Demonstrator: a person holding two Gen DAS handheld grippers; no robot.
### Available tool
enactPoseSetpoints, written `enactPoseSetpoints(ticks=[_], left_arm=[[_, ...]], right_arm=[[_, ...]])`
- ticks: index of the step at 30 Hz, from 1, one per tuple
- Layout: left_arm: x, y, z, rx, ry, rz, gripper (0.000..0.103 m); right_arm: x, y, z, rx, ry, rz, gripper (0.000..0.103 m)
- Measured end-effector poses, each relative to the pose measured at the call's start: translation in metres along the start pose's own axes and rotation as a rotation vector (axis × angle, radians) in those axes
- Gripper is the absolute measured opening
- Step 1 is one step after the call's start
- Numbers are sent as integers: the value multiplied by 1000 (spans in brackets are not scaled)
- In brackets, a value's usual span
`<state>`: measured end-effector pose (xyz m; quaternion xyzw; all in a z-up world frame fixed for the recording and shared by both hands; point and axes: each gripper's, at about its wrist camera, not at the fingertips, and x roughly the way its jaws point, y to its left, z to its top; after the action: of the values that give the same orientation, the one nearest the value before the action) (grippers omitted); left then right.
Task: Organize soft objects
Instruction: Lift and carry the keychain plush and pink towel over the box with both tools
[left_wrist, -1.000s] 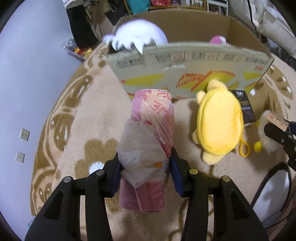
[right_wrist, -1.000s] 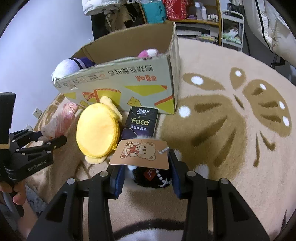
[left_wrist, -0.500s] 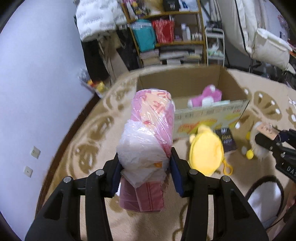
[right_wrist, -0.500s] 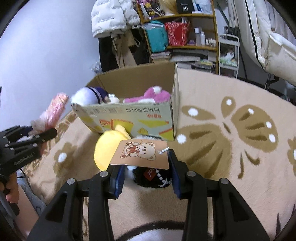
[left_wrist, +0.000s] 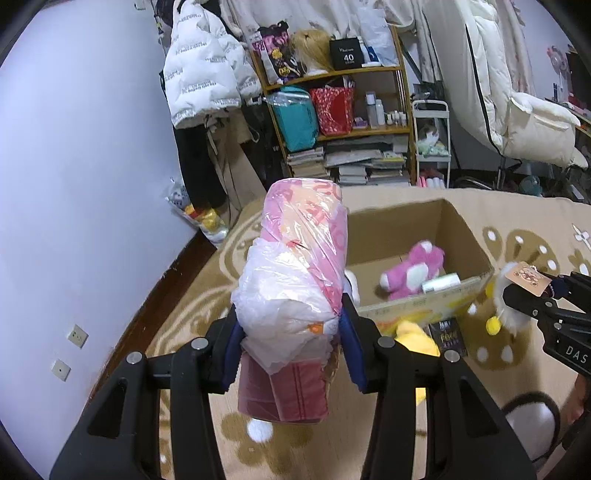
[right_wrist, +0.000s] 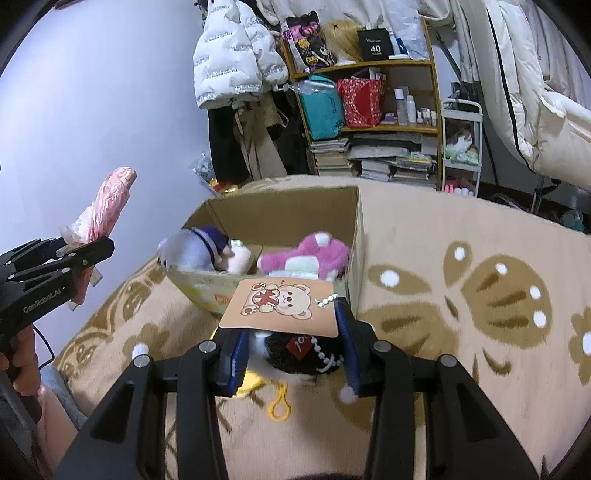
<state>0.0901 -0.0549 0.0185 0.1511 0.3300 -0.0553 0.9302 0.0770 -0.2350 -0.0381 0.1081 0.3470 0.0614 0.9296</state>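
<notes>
My left gripper (left_wrist: 291, 343) is shut on a pink roll wrapped in clear plastic (left_wrist: 299, 266) and holds it up in the air, left of the open cardboard box (left_wrist: 465, 229). The roll also shows in the right wrist view (right_wrist: 107, 206). My right gripper (right_wrist: 291, 350) is shut on a small black and white plush toy (right_wrist: 295, 354) with a bear tag (right_wrist: 284, 306), raised near the box's front wall (right_wrist: 199, 288). Inside the box lie a pink plush (right_wrist: 310, 254) and a purple and white plush (right_wrist: 195, 251). A yellow plush (left_wrist: 417, 339) lies on the rug in front of the box.
A black tissue pack (left_wrist: 448, 332) lies on the beige rug (right_wrist: 461, 258) beside the yellow plush. A shelf with books and bags (left_wrist: 351, 122) stands behind the box, with hanging coats (left_wrist: 203, 74) to its left. The lilac wall (left_wrist: 74, 166) is on the left.
Both grippers have risen with their loads. The box has dropped lower in both views and its inside now shows more fully.
</notes>
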Motion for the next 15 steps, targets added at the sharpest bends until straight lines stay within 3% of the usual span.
enactPoseSetpoints(ticks=[15], left_arm=[[40,-11,46,16,-55,12,45]], right_arm=[[28,-11,49,-6,-56,24,44]])
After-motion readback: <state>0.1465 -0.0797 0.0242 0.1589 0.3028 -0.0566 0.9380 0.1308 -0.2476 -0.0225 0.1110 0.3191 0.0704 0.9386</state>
